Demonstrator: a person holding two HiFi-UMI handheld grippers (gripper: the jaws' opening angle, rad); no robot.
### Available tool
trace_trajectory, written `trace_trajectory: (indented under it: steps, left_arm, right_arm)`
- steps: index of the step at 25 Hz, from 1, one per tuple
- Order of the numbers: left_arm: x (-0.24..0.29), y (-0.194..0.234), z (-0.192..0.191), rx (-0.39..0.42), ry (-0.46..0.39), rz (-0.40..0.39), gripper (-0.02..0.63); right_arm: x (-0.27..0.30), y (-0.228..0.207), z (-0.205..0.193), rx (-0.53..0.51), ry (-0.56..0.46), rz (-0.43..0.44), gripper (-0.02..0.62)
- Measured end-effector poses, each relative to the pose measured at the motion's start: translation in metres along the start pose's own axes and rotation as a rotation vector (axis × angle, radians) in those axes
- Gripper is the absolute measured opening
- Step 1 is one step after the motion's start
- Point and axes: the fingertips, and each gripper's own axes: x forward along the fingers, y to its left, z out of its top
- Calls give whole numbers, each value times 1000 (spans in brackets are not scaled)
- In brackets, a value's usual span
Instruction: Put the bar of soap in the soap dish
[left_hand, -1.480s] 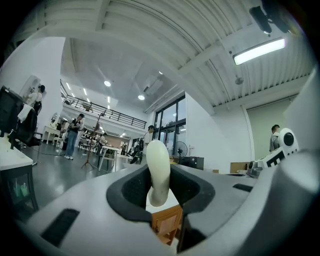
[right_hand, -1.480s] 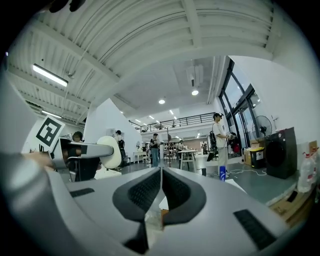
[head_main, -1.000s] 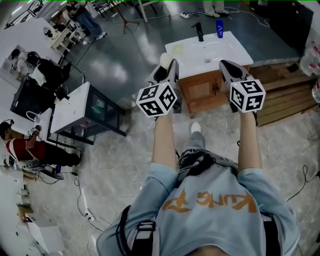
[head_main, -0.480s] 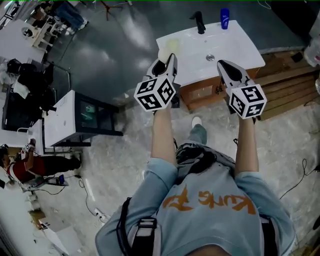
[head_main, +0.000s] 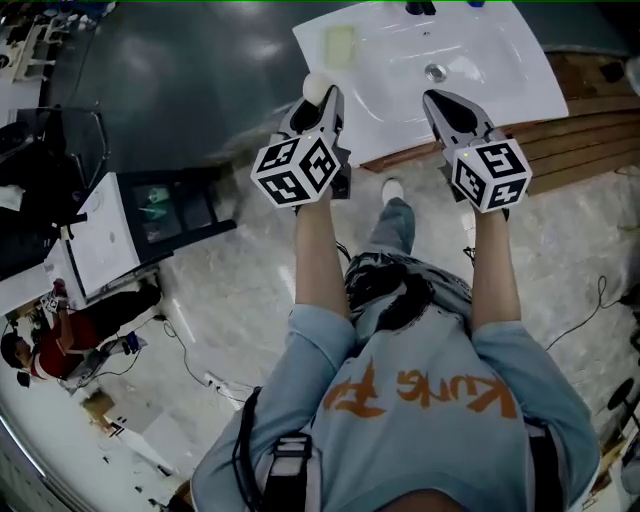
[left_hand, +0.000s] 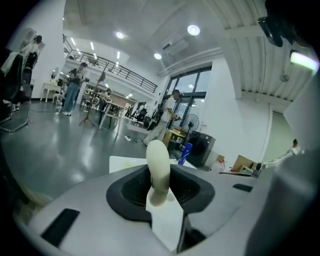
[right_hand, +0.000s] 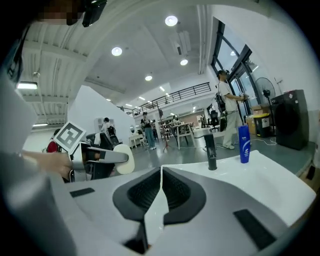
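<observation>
Two grippers are held out in front of the person at the near side of a white basin tabletop (head_main: 500, 75), so the step in hand looks like the carry toward the drop-off. The left gripper (head_main: 318, 108) has its jaws clamped on a cream oval bar of soap (head_main: 316, 86), gripped by its lower end, with most of its length standing free beyond the tips. The right gripper (head_main: 445, 105) has its jaws together with nothing between them. A pale yellow-green square soap dish (head_main: 340, 43) lies toward the left end of the tabletop, left of the round metal drain (head_main: 434, 72), and it looks empty. In the head view the soap sits near the tabletop's left edge, apart from the dish. The next move probably calls for bringing the soap over the dish, lowering it and tipping it flatter, then parting the jaws. A black faucet (right_hand: 212, 150) and a blue bottle (right_hand: 243, 144) stand at the back of the tabletop, apart from the dish. Wooden planks (head_main: 590, 150) lie on the floor to the right and a white-topped dark cabinet (head_main: 100, 240) to the left. Nothing appears to block the path.
</observation>
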Motion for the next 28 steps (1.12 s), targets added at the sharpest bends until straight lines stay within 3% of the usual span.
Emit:
trace_trajectory:
  steps: [8, 13, 17, 21, 28]
  left_arm:
    - [54, 54, 19, -27, 78, -55, 121]
    - [74, 63, 16, -55, 119, -103, 121]
    - [85, 65, -1, -64, 202, -178, 121]
    - [89, 79, -14, -92, 255, -185, 121]
    - [125, 79, -8, -65, 291, -269, 121]
  right_arm:
    - [89, -10, 36, -58, 56, 3, 31]
    - [110, -24, 25, -65, 131, 4, 31]
    - [122, -27, 21, -86, 164, 6, 31]
    - [137, -25, 19, -85, 172, 18, 31]
    - [140, -46, 14, -73, 191, -15, 31]
